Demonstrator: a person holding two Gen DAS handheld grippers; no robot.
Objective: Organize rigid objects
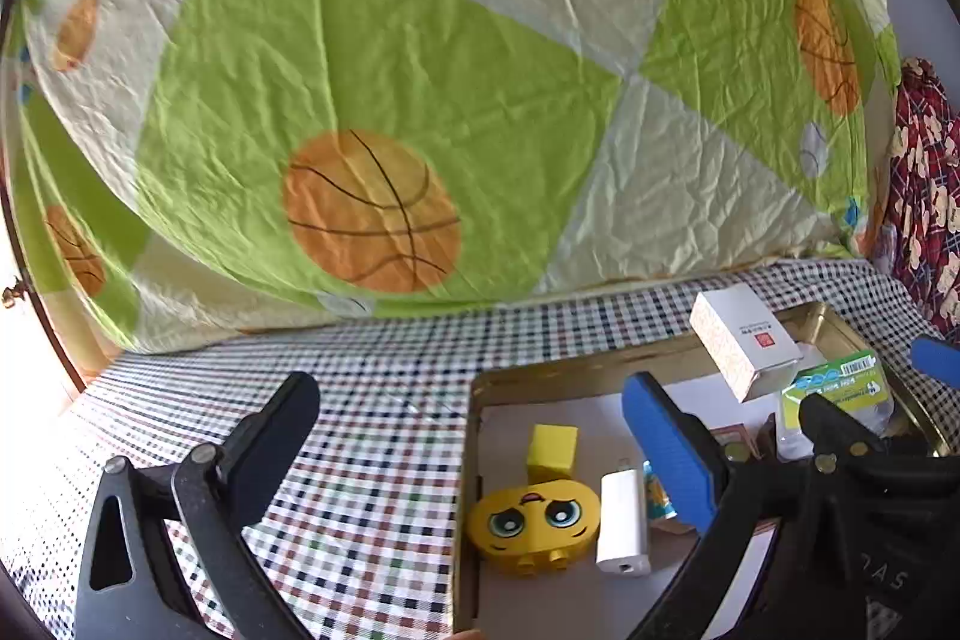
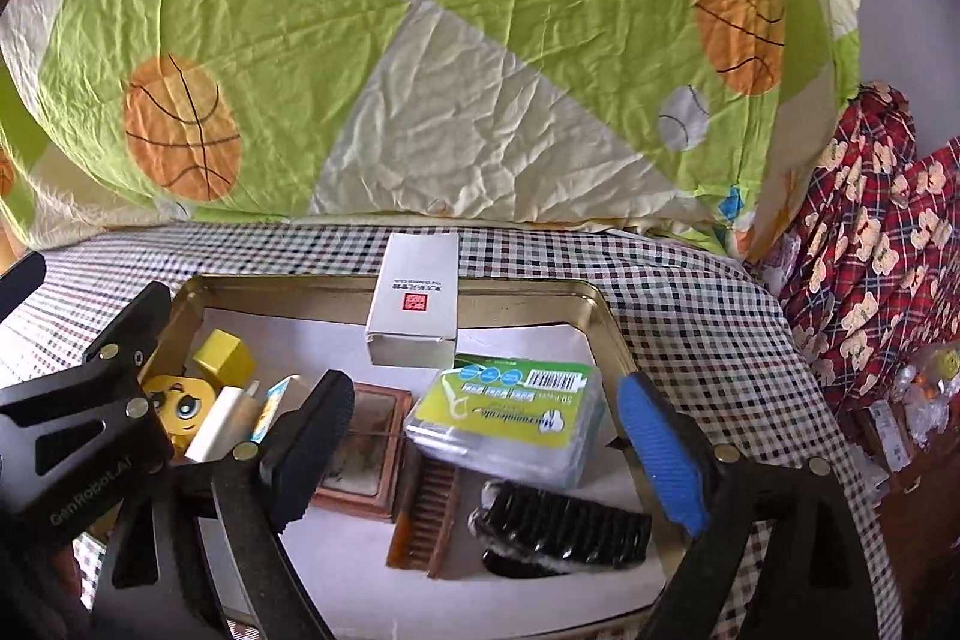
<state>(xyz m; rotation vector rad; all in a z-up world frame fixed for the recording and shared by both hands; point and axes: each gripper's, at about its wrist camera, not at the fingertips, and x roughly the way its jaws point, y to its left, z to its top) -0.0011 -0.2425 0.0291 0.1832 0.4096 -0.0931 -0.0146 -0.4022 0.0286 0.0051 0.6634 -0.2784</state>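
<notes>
I am holding both tongs released, nothing between their fingers: the left tongs (image 1: 474, 436) are hanging over the left rim of the tin (image 2: 606, 316), the right tongs (image 2: 498, 436) over its middle. Inside the tin are lying a yellow cube (image 2: 223, 357), a face toy (image 1: 534, 526), a white charger (image 1: 624, 529), a floss box (image 2: 510, 415), a comb (image 2: 429, 514) and a black clip (image 2: 564, 529). A white carton (image 2: 414, 301) is leaning over the far rim. The tin is sitting on a checked bed sheet (image 1: 360, 430).
</notes>
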